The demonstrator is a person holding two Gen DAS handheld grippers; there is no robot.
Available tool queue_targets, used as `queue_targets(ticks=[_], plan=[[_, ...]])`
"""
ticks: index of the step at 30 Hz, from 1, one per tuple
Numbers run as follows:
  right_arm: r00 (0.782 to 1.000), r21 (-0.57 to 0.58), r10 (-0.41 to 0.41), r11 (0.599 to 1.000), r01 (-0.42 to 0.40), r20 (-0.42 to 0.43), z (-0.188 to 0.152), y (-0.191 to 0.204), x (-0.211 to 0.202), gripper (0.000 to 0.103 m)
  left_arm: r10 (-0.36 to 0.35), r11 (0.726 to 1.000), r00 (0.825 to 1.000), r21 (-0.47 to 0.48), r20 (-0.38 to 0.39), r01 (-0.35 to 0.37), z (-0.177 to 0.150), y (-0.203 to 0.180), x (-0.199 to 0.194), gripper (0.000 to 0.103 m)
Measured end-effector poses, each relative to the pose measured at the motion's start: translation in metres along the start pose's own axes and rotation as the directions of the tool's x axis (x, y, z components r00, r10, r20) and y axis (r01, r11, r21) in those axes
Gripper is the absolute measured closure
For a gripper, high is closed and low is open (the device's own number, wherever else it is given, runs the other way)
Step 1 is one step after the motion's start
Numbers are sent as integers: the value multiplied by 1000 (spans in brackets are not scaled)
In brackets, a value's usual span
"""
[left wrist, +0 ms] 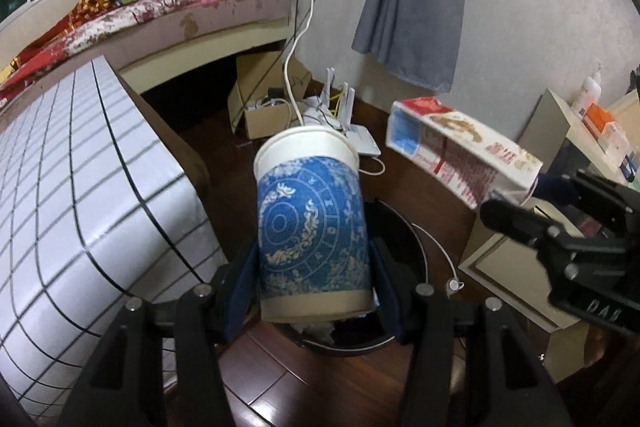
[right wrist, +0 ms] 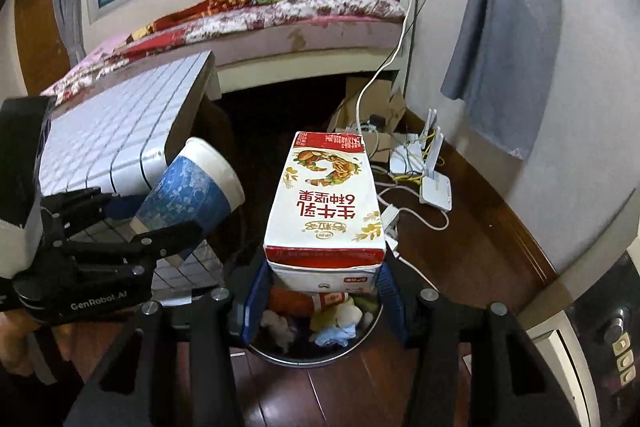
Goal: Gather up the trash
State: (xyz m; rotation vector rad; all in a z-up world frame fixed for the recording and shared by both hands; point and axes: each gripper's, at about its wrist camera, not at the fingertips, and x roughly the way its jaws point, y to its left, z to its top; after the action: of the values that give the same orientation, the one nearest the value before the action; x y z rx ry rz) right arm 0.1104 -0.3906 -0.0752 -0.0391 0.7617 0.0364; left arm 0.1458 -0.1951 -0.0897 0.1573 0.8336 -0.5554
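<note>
Gripping a blue-patterned paper cup (left wrist: 312, 235) by its lower body, the left gripper (left wrist: 314, 291) has its blue pads closed part-way against the cup's two sides; cup tilted, white rim pointing away and upward. Item sits directly over the round trash bin (left wrist: 356, 343), whose dark rim shows just below the cup's base.

Right gripper (right wrist: 322, 287): jaws part-way closed on the end of a red-and-white milk carton (right wrist: 326, 203), carton lying lengthwise away from the camera, over the same bin (right wrist: 304, 357). Bin contents: crumpled paper and wrappers, level well under the rim.

Cup and carton: side by side, apart, with a gap of dark wood floor (right wrist: 472, 259) between them.

Bounds, left: white gridded table (left wrist: 80, 187), its rounded edge just beside the cup. Right: pale cabinet (left wrist: 508, 259) near the bin. Beyond: router (right wrist: 434, 187) and white cables on the floor, cardboard box (left wrist: 264, 115), bed (right wrist: 280, 23), grey cloth (right wrist: 504, 47) hanging on the wall.
</note>
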Motion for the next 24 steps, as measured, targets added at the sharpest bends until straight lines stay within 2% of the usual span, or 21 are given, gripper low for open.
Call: queue_targets(ticks=[13, 16, 17, 18, 19, 20, 24], plan=[[991, 3, 23, 1000, -22, -132, -20, -9, 57, 51, -70, 997, 993, -44, -98, 66, -11, 1, 45, 46], [984, -2, 60, 998, -62, -167, -19, -10, 74, 50, -118, 992, 987, -55, -113, 112, -11, -1, 55, 41], [981, -15, 45, 999, -49, -190, -20, -12, 83, 46, -126, 991, 984, -70, -125, 118, -11, 0, 60, 30], [975, -25, -3, 1000, -3, -224, -23, -15, 95, 36, -107, 992, 985, -84, -137, 96, -11, 3, 66, 21], [967, -30, -49, 999, 42, -249, -27, -21, 103, 9, -80, 993, 987, -102, -142, 66, -13, 6, 70, 8], [963, -23, -67, 998, 63, -260, -31, -27, 107, 1, -63, 992, 989, -116, -134, 47, -15, 10, 69, 4], [963, 57, -62, 995, 79, -262, -33, -45, 108, 1, 12, 993, 989, -113, -146, -28, -27, 15, 69, 1]])
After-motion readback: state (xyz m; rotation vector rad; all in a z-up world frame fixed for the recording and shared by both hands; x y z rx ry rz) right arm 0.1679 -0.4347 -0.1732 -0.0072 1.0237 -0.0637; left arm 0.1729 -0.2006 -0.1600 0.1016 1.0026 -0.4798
